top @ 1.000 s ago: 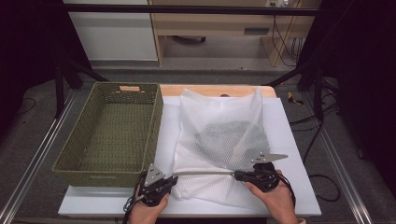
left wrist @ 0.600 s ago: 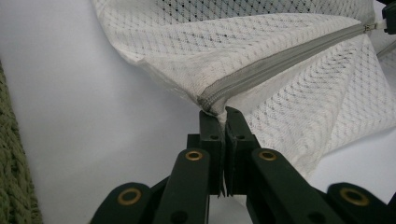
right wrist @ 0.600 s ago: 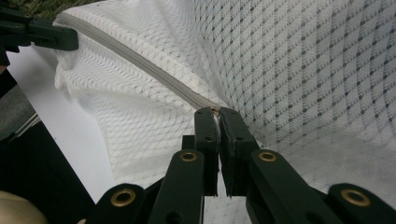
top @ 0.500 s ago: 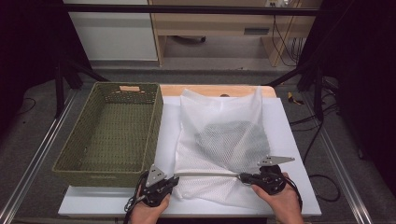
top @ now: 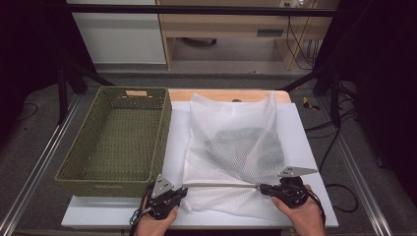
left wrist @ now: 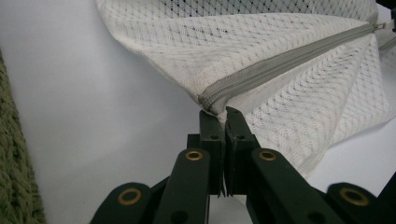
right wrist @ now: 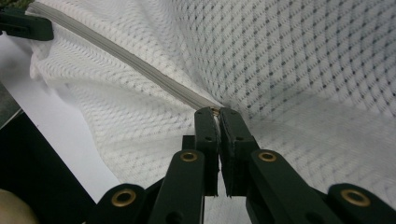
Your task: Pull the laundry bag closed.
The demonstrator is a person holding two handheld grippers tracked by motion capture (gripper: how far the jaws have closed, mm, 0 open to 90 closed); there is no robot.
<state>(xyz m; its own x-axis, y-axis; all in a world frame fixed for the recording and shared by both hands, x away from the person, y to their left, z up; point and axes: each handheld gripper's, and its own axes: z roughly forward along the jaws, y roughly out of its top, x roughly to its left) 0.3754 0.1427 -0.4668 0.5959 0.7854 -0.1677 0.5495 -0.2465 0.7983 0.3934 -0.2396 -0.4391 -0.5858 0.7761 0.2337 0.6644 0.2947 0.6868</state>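
Low in frame, left gripper [top: 183, 191] clamped the mesh bag's [top: 236, 147] zipper [top: 221, 185] end, right gripper [top: 262, 187] pinched its pull, closure apparently near finished.

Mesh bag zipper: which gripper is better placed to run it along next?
Right, probably. The right gripper is shut on the zipper pull partway along the zipper, while the left gripper pinches the mesh bag at the zipper's end, anchoring it.

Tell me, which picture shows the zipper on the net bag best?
The left gripper view: the zipper runs large and sharp from its jaws. The right gripper view shows its closed stretch; the high view, a thin line.
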